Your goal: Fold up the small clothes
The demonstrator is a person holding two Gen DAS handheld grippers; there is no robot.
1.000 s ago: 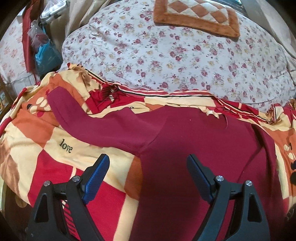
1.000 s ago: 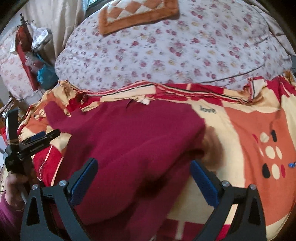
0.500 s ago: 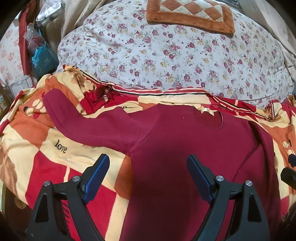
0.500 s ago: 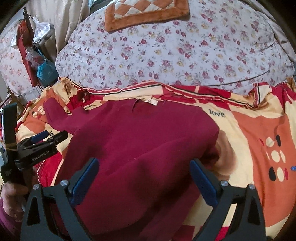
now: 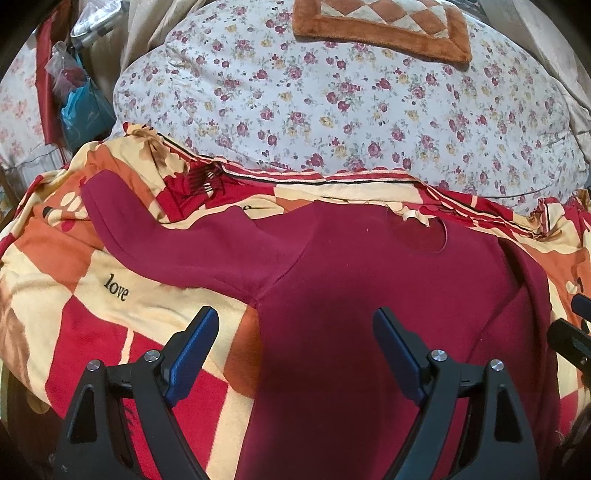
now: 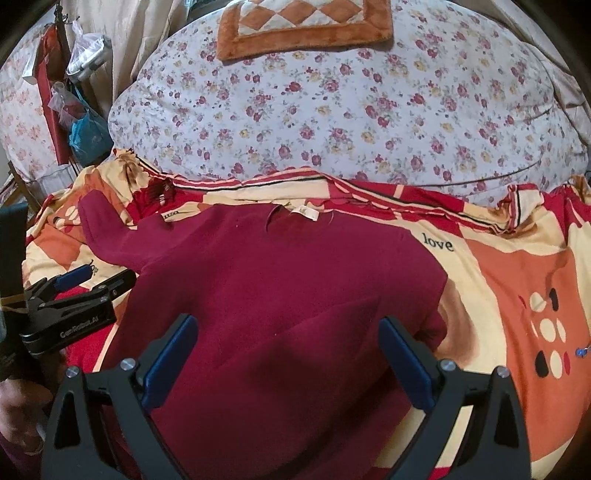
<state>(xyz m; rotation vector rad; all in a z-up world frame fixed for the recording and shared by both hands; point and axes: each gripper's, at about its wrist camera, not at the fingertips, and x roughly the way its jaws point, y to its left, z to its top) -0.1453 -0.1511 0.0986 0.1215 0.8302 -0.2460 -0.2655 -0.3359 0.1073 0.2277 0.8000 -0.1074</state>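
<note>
A dark red long-sleeved shirt (image 5: pixel 369 295) lies flat on a patterned blanket (image 5: pixel 122 291), neck hole away from me. Its left sleeve (image 5: pixel 166 240) stretches out to the far left. Its right side is folded over the body in the right wrist view (image 6: pixel 295 295). My left gripper (image 5: pixel 295 339) is open and empty above the shirt's left edge. My right gripper (image 6: pixel 288 347) is open and empty above the folded part. The left gripper also shows in the right wrist view (image 6: pixel 70 291), at the far left.
A big floral quilt (image 5: pixel 351 96) is piled behind the blanket, with an orange checked mat (image 5: pixel 384 26) on top. Bags (image 5: pixel 81 107) and red cloth hang at the far left. The blanket (image 6: pixel 517 280) runs on to the right of the shirt.
The shirt's right sleeve has come to rest folded over the body and the cloth has settled flat. Both grippers stay open and have shifted only slightly.
</note>
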